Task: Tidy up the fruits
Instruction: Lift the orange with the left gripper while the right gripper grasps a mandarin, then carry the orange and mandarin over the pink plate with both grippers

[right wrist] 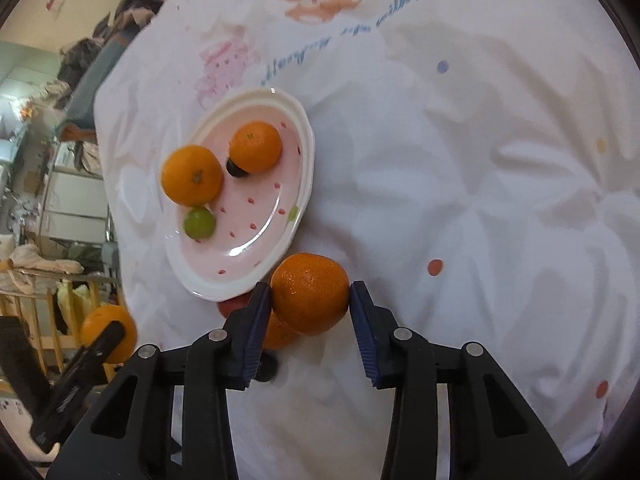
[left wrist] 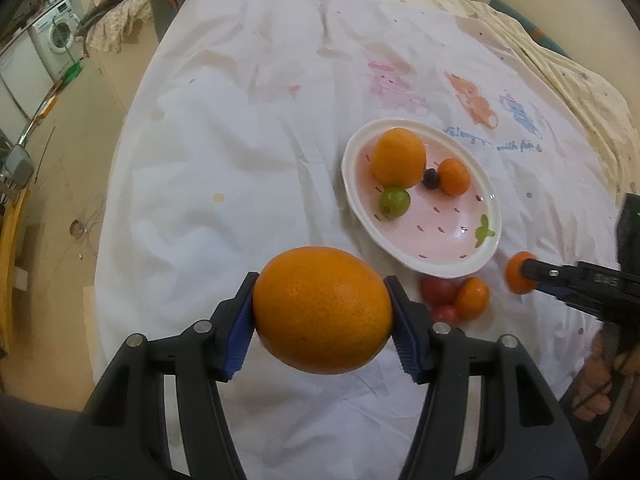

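My left gripper [left wrist: 322, 308] is shut on a large orange [left wrist: 322, 310], held above the white cloth, near-left of the pink plate [left wrist: 448, 248]. The plate holds an orange [left wrist: 398, 158], a small tangerine [left wrist: 454, 177], a green fruit [left wrist: 394, 202] and a dark grape [left wrist: 431, 179]. My right gripper [right wrist: 308, 312] is shut on a tangerine [right wrist: 310, 294] just beside the plate's near rim [right wrist: 208, 284]; it also shows in the left wrist view [left wrist: 520, 273]. Another tangerine [left wrist: 472, 297] and two red fruits [left wrist: 438, 291] lie on the cloth by the plate.
The white printed cloth [left wrist: 240, 160] covers a table whose left edge drops to the floor. A washing machine [left wrist: 56, 34] and clutter stand far left. A person's bare foot [left wrist: 596, 380] is at the right. A wooden rack [right wrist: 52, 320] stands beyond the table edge.
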Demonstrator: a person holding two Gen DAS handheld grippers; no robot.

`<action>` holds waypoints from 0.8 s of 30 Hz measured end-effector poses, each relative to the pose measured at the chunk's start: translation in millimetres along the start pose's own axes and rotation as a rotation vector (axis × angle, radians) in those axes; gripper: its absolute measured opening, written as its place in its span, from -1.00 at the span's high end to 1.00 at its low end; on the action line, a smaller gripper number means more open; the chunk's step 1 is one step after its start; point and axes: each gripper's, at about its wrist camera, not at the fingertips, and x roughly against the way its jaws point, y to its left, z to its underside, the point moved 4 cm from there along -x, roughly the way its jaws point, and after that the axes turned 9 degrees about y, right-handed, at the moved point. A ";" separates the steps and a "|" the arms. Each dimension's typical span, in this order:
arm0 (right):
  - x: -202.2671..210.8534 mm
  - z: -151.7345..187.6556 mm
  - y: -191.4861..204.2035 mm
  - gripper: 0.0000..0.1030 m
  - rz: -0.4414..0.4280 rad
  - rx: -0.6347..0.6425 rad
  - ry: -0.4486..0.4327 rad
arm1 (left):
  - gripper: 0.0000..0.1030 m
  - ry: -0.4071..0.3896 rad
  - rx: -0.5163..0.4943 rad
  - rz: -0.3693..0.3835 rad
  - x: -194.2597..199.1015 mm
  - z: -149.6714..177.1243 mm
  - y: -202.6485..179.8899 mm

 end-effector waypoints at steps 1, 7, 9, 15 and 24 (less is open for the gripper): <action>4.1 1.0 -0.2 0.18 -0.001 0.001 -0.009 | -0.10 -0.002 -0.001 -0.003 -0.5 -0.1 0.4; 26.2 7.5 -3.7 0.18 -0.029 -0.012 -0.049 | -0.10 -0.031 -0.008 -0.042 -0.9 1.5 3.9; 34.9 7.1 -4.8 0.18 -0.043 -0.020 -0.074 | -0.10 -0.046 -0.015 -0.053 0.2 1.5 5.0; 62.0 2.7 -9.5 0.18 -0.068 -0.057 -0.166 | -0.10 -0.105 0.012 -0.040 13.2 2.8 12.1; 113.6 -0.5 4.7 0.18 -0.093 0.013 -0.366 | -0.10 -0.249 0.010 -0.111 59.6 -15.4 6.3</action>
